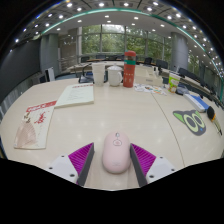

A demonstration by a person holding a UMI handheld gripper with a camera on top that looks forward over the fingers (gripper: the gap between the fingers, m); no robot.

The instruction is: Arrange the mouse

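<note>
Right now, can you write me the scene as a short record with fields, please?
setting: office room, large light table
target: pink computer mouse, lying on the table
gripper: gripper open, mouse between the fingers, a gap visible at each side
finger pads: magenta
beyond the mouse: closed book, papers with red print
far end of table: red and green canister, white container
other side of mouse: mat with green cartoon eyes

Bare table (pixel 100 120) ahead of the mouse (pixel 116 153) (papers (pixel 34 127) lie aside).
</note>
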